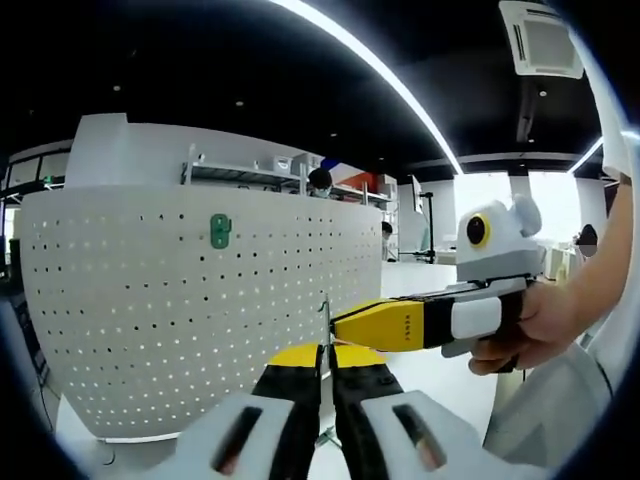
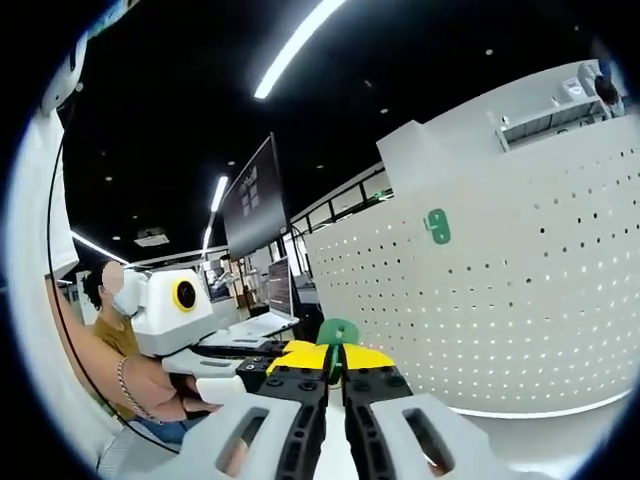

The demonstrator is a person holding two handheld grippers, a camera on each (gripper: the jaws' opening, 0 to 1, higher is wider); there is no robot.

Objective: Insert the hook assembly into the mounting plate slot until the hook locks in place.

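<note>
A white perforated mounting board stands upright ahead, with a small green clip fixed on its upper part. My left gripper is shut on a thin metal hook wire that rises between its yellow tips. My right gripper comes in from the right, held by a hand, and its yellow tips touch that wire. In the right gripper view my right gripper is shut on a green hook piece. The left gripper meets it from the left. The board and its green clip lie beyond.
A person's hand and forearm hold the right gripper. Shelving stands behind the board. A dark monitor and a laptop are at the back in the right gripper view. A seated person is at the left.
</note>
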